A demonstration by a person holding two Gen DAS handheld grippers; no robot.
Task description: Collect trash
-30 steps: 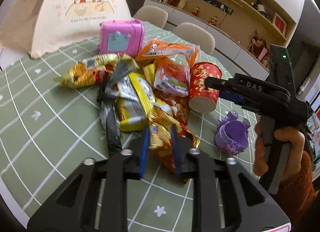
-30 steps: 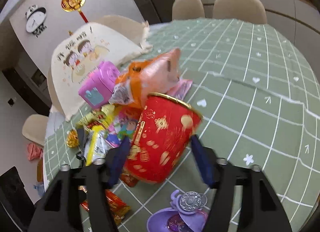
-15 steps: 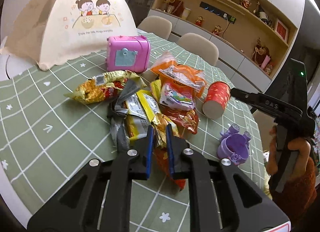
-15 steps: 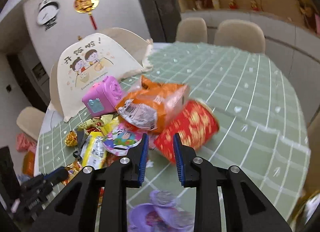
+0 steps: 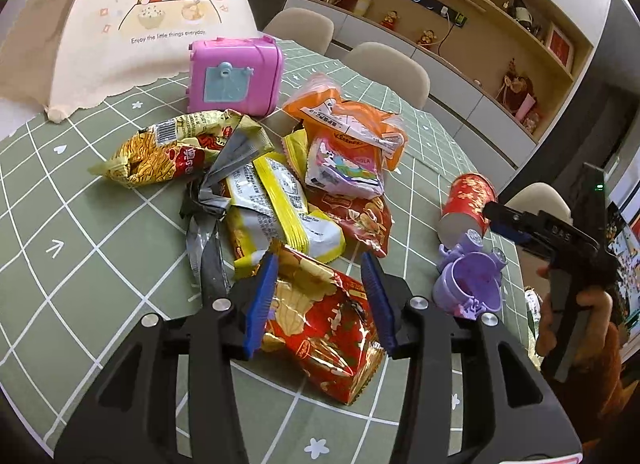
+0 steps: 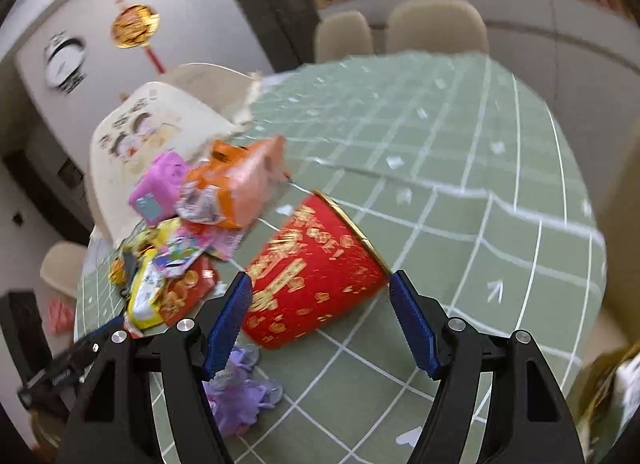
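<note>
I work at a round table (image 5: 72, 224) under a green cloth with a white grid, small hearts and arrows printed on it. Beyond it stand beige chairs (image 5: 386, 64) and a wooden wall shelf (image 5: 472, 4) full of ornaments; the right view, blurred, shows a clock (image 6: 66, 64) and a red-gold hanging charm (image 6: 134, 26) on a pale wall.

The trash sits heaped mid-table beside a pink toy case (image 5: 234, 74) and a cream food cover (image 5: 148, 20). My left tongs (image 5: 318, 304) have just been spreading — a red-gold snack bag (image 5: 324, 324) lies between the blue pads, which no longer pinch it. My right tongs (image 6: 320, 318) have just flung wide too, straddling a red paper cup (image 6: 316, 268) tipped on its side, its gold rim by the right pad; whether the pads touch it I cannot tell.

A purple toy cup (image 5: 470, 284) stands just beside the red one. Past the cup the cloth runs bare to the far edge — open room there.
</note>
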